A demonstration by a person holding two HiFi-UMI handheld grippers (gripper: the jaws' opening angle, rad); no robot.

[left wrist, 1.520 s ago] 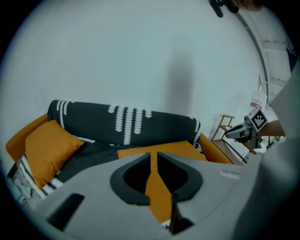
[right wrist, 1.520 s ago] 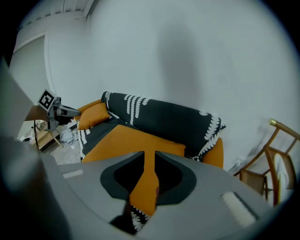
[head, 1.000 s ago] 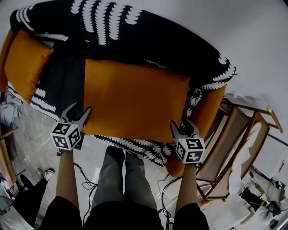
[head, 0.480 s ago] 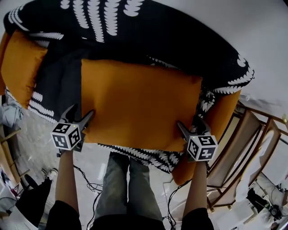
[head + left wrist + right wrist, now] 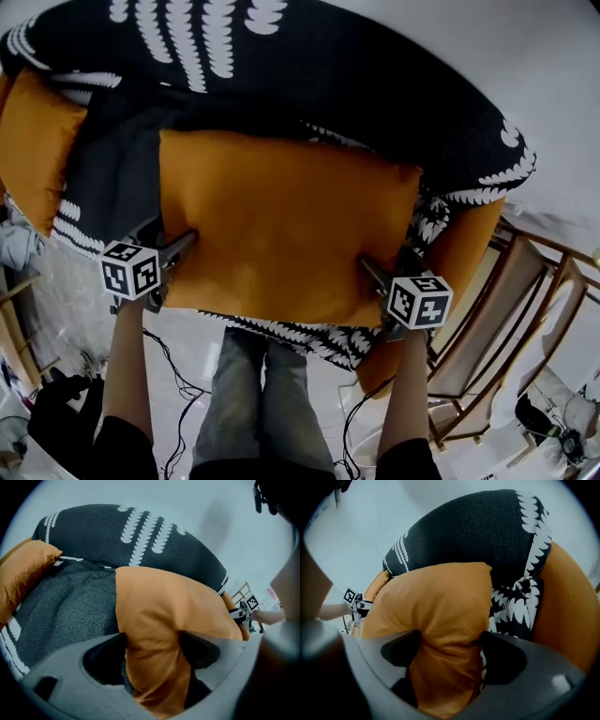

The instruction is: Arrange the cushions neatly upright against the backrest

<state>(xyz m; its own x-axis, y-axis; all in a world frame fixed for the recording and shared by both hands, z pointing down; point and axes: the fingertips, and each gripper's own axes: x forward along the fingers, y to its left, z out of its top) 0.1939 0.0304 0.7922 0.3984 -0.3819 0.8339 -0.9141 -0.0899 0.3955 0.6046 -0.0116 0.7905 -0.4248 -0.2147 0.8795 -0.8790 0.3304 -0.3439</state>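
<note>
Orange fabric of the large cushion [image 5: 281, 225] spreads across the middle of the sofa seat. Its far long edge lies up against the backrest [image 5: 309, 75] and its near edge faces the person. A black throw [image 5: 117, 178] with a white leaf print covers both seat and backrest.

The left gripper [image 5: 174, 234] is at the cushion's near left corner and the right gripper [image 5: 384, 264] at its near right corner. In each gripper view the jaws stand wide, having just been opening. A bunched corner of the cushion sits between them and fills the gap.

A smaller orange cushion [image 5: 37, 141] rests at the left end of the seat, well apart from the large one. The bare orange sofa arm [image 5: 464, 258] rises just beside the right gripper, and a wooden chair frame [image 5: 511, 300] stands beyond it. The person's legs [image 5: 262, 394] are in front of the sofa, between the two outstretched forearms.
</note>
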